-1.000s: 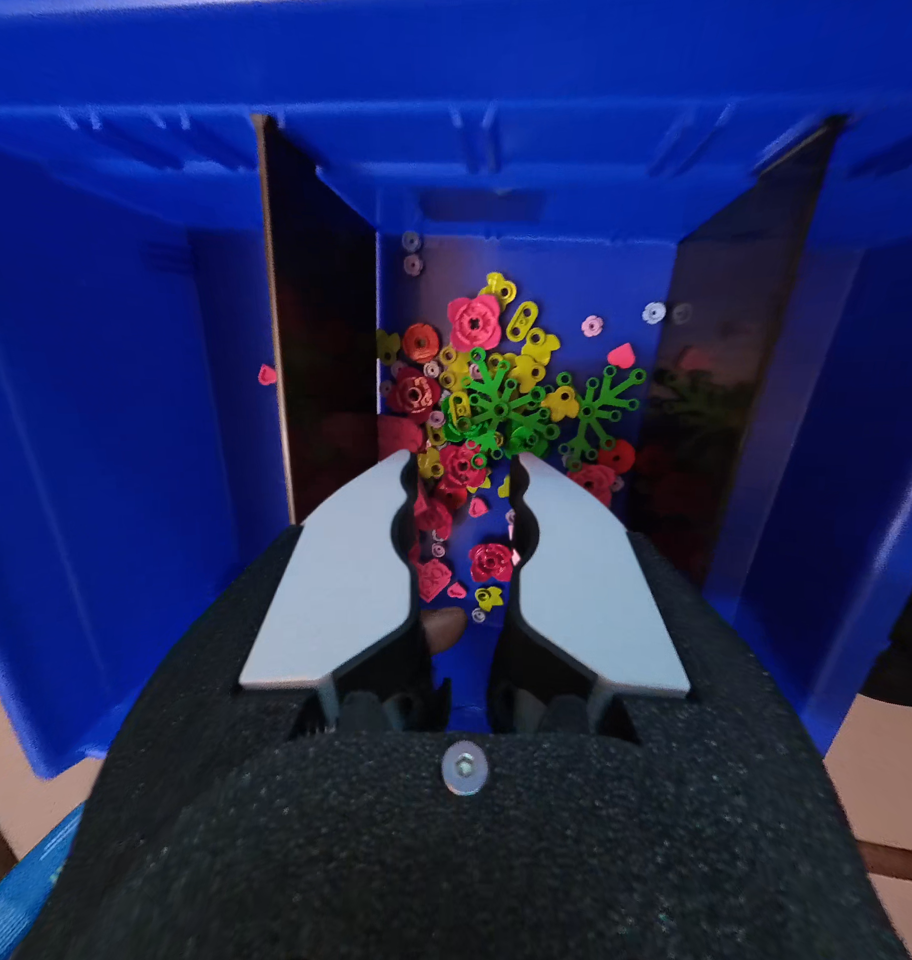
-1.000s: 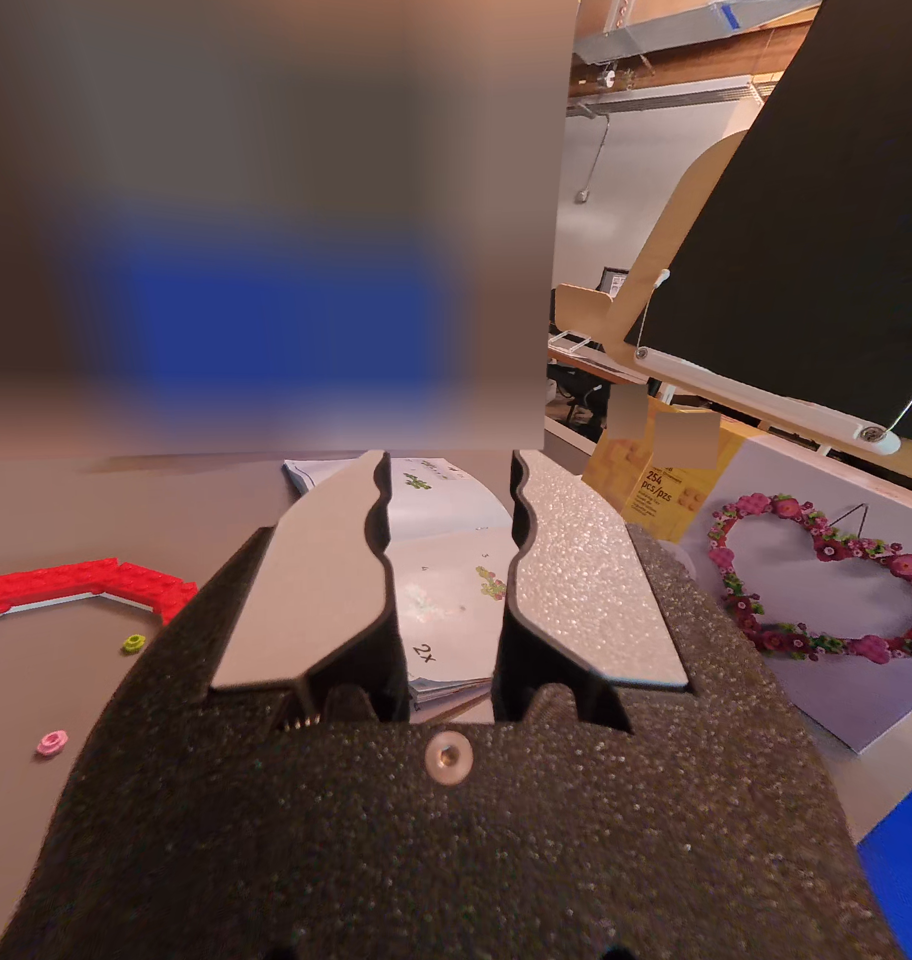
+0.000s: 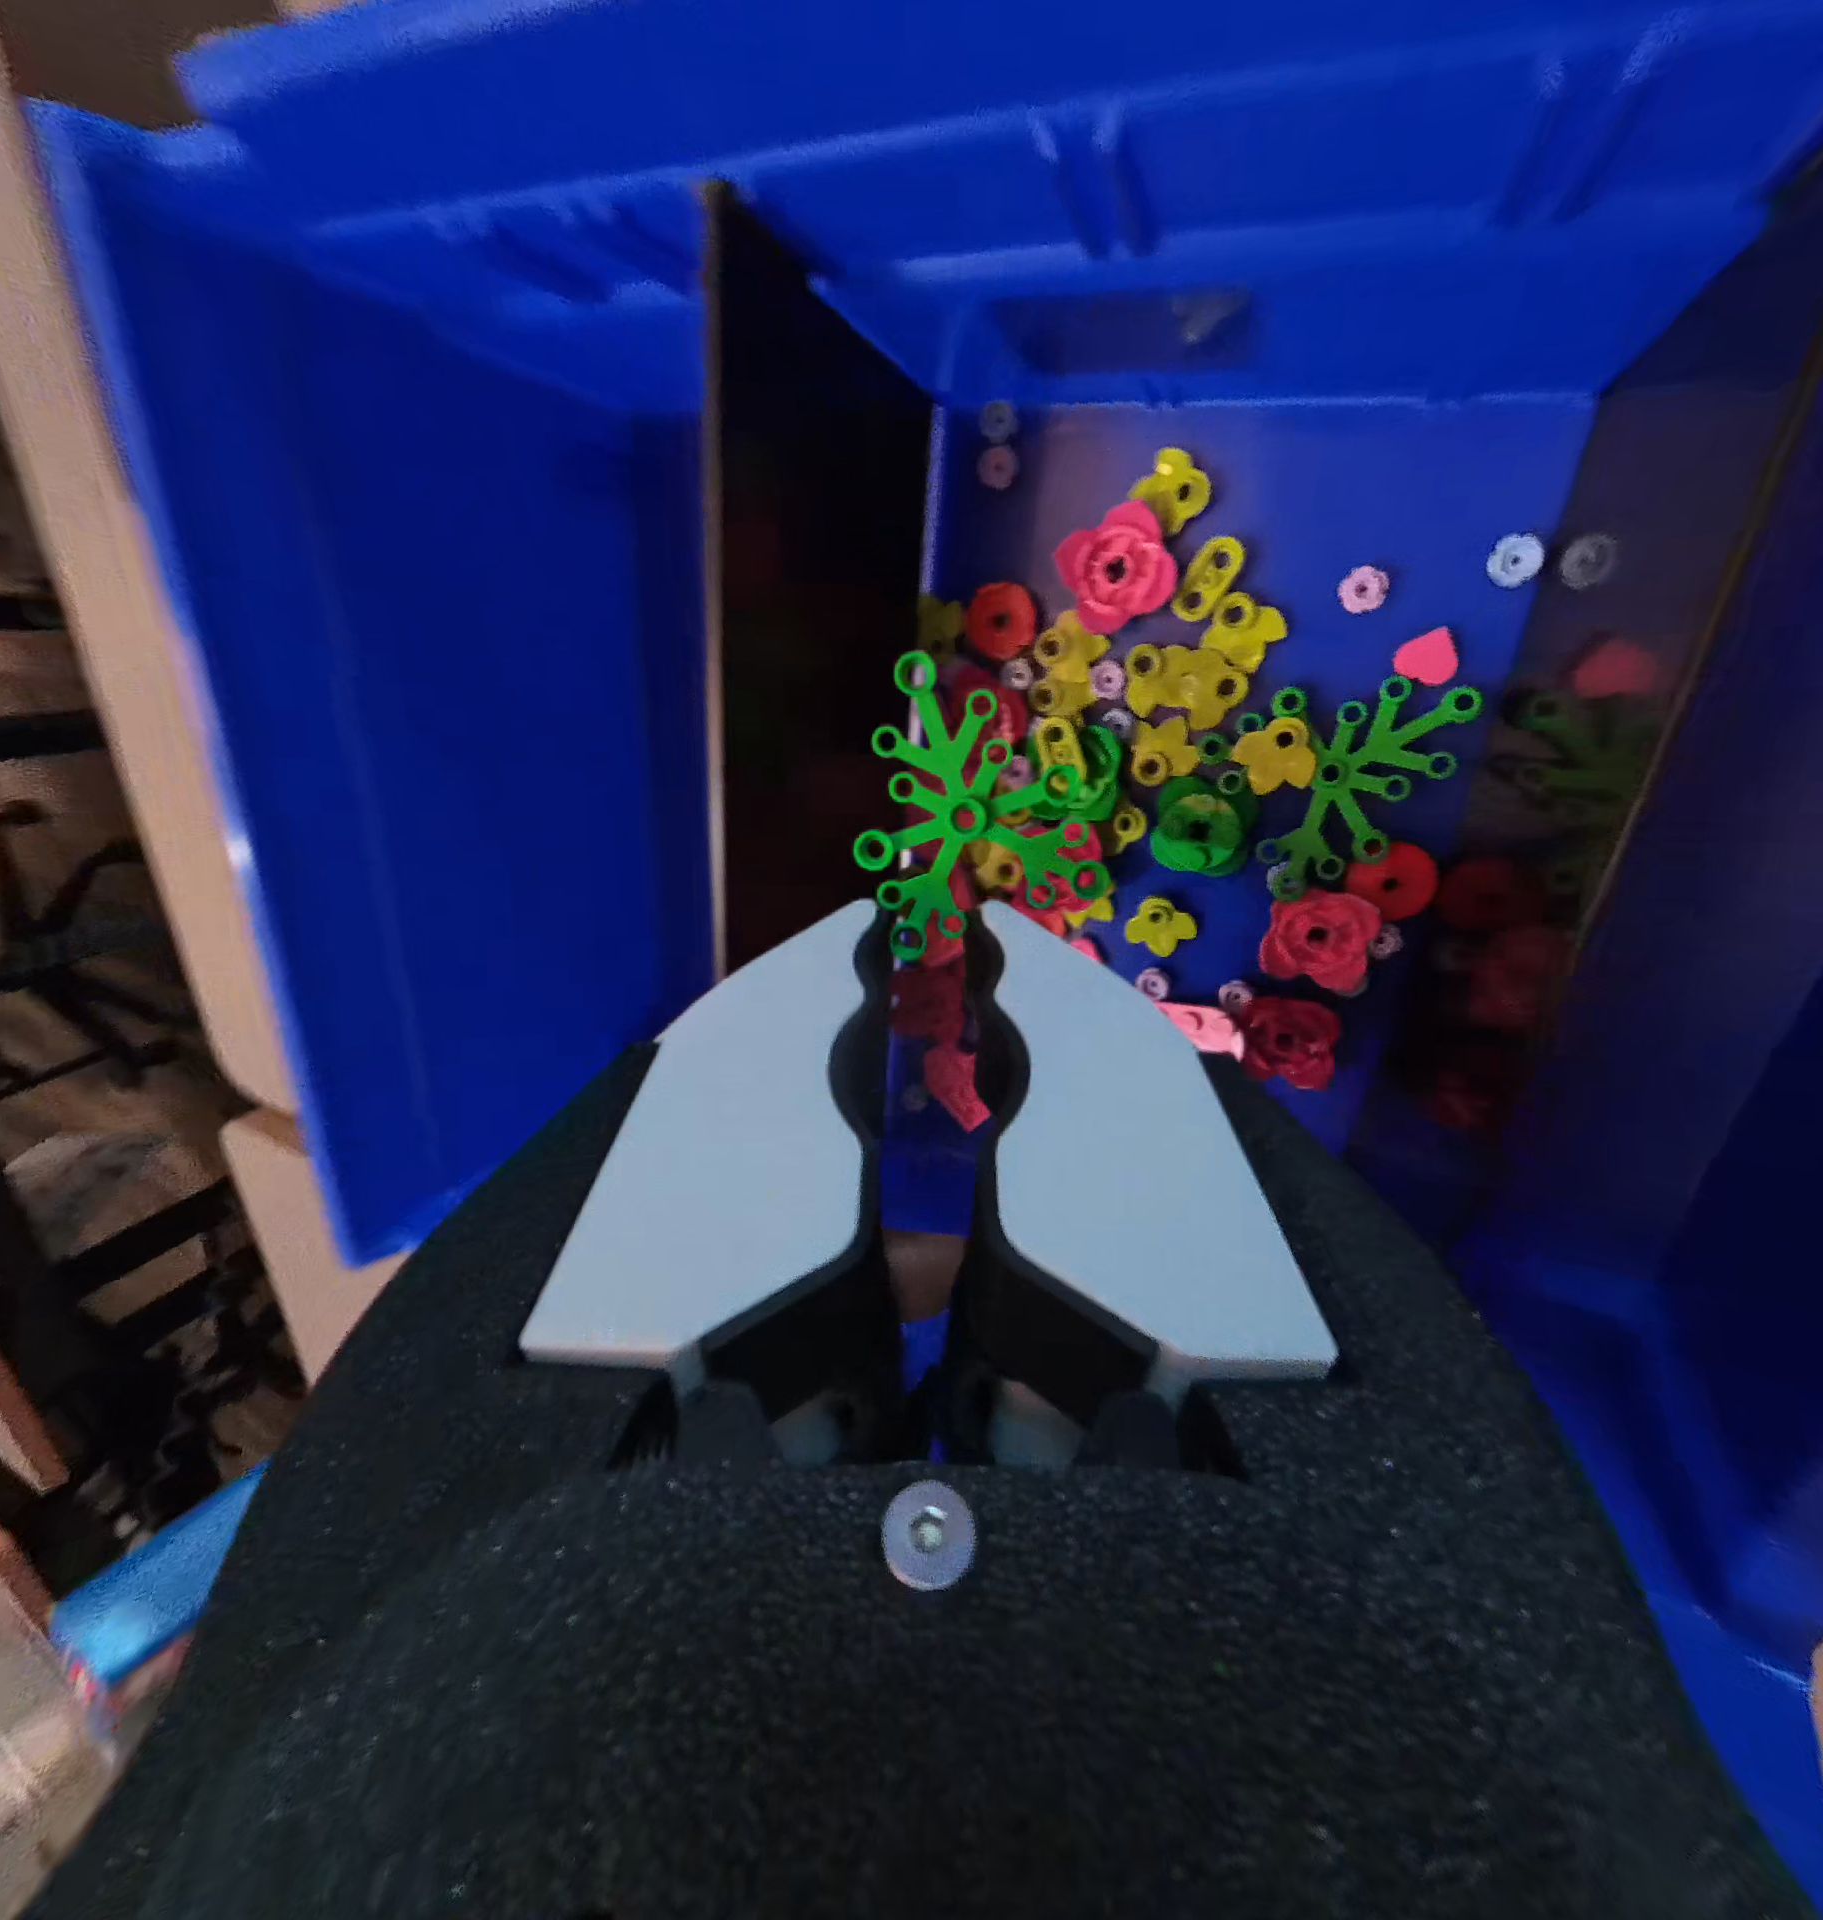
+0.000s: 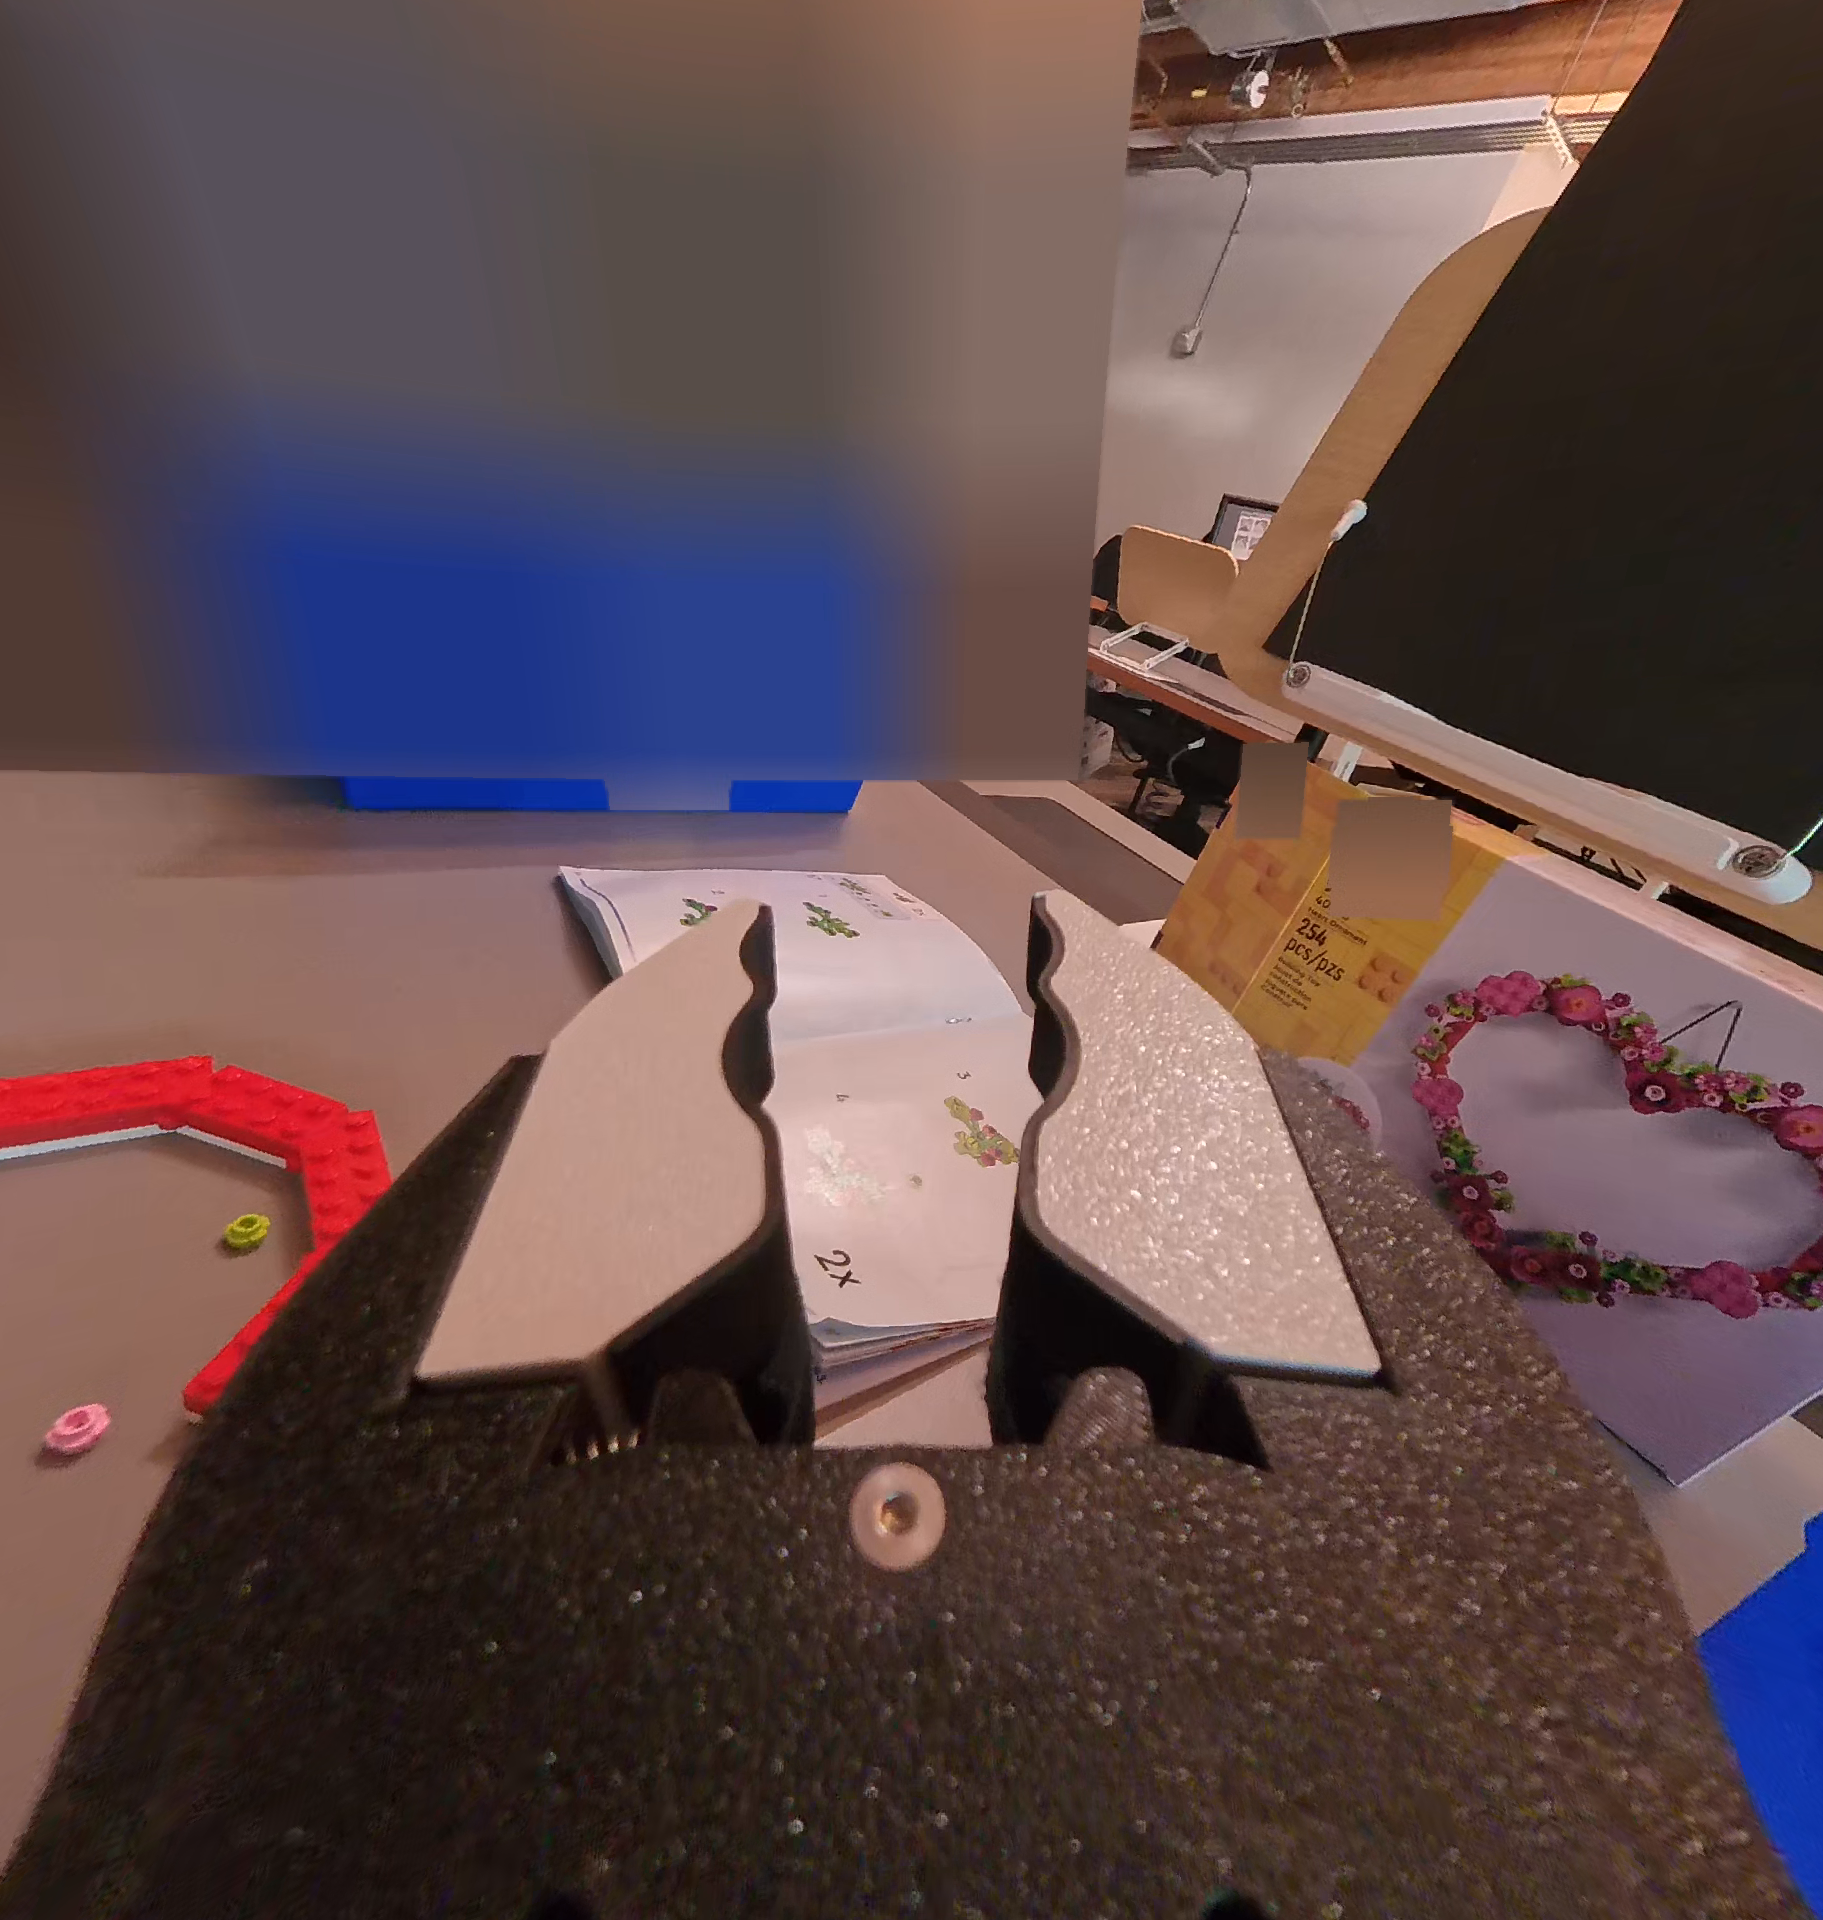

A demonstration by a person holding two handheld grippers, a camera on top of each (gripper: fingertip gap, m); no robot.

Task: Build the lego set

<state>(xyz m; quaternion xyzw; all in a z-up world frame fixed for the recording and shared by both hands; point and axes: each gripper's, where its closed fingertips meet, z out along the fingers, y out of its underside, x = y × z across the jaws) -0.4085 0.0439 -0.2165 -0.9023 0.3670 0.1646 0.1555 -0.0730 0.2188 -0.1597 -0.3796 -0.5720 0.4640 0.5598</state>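
In the left wrist view, the left tool [image 3: 926, 920] is filling the lower middle of the frame, and its two fingers are pinching the stem of a green leaf piece [image 3: 964, 816] at their very tips. The piece is standing up above the fingertips, probably because only its thin branch can be gripped. Behind it, in the middle and right of the frame, a pile of loose pieces [image 3: 1187, 717] is lying in one compartment of a blue bin [image 3: 450, 623]: pink and red roses, yellow flowers, and a second green leaf piece [image 3: 1348, 774]. I think the bin is keeping the small parts together so they are easy to reach.

In the right wrist view, the right tool [image 4: 896, 925] is staying spread and empty above the table [image 4: 294, 935], likely waiting to help. Between its fingers an open instruction booklet [image 4: 886, 1039] is lying. At the left of the frame, a red frame [image 4: 294, 1132] is resting on the table, with a lime stud [image 4: 247, 1231] and a pink stud [image 4: 78, 1429] near it. At the right, the set's box [image 4: 1572, 1091] is leaning, showing a flower heart.

Only the left view is showing the bin's contents and the grip; only the right view is showing the build, which looks early.
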